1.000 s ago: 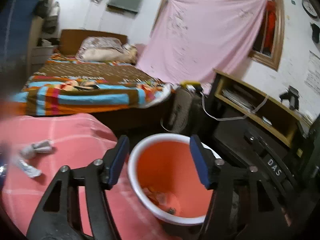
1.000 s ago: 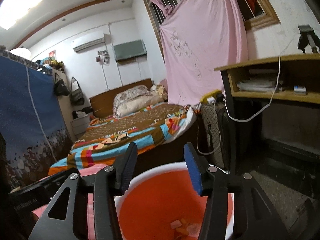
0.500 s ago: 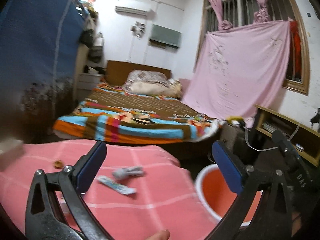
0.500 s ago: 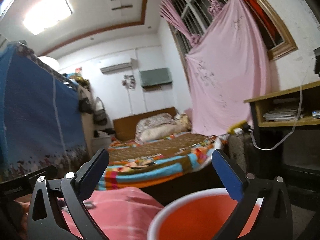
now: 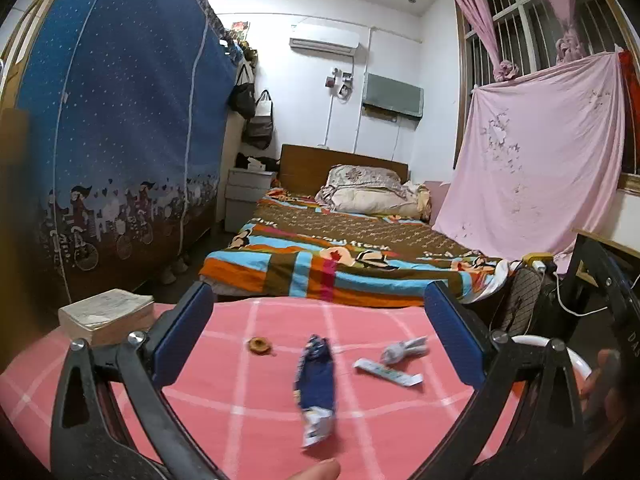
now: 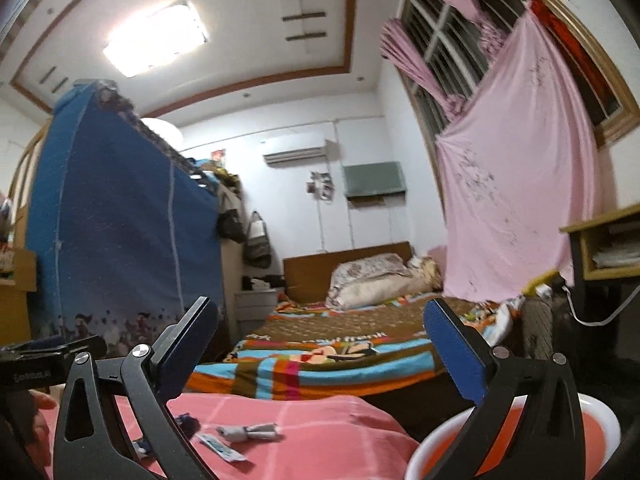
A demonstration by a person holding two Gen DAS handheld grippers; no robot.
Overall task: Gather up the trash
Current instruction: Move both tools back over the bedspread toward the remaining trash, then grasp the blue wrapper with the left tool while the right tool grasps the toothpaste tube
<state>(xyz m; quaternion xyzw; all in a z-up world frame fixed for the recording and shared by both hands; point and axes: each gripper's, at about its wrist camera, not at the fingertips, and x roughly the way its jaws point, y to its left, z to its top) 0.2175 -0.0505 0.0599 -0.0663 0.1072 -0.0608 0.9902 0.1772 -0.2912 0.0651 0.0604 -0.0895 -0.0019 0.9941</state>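
Note:
My left gripper (image 5: 318, 332) is open and empty above a pink checked tablecloth (image 5: 248, 396). On the cloth lie a dark blue wrapper (image 5: 315, 380), a flat white wrapper (image 5: 387, 372), a crumpled grey wrapper (image 5: 404, 350) and a small brown scrap (image 5: 259, 345). My right gripper (image 6: 320, 344) is open and empty, above the cloth's right edge. The right wrist view shows the grey wrapper (image 6: 250, 432), the white wrapper (image 6: 222, 448) and part of the blue one (image 6: 188, 424). An orange bin with a white rim (image 6: 592, 436) stands right of the table; its rim shows in the left wrist view (image 5: 576, 360).
A thick book (image 5: 106, 314) lies at the table's far left corner. A bed with a striped blanket (image 5: 340, 264) stands beyond the table. A blue wardrobe (image 5: 120, 152) is at left, a desk with cables (image 6: 600, 248) at right.
Both grippers have swung left and up from over the bin toward the table and have opened wide. The wrappers now lie in front of the left gripper.

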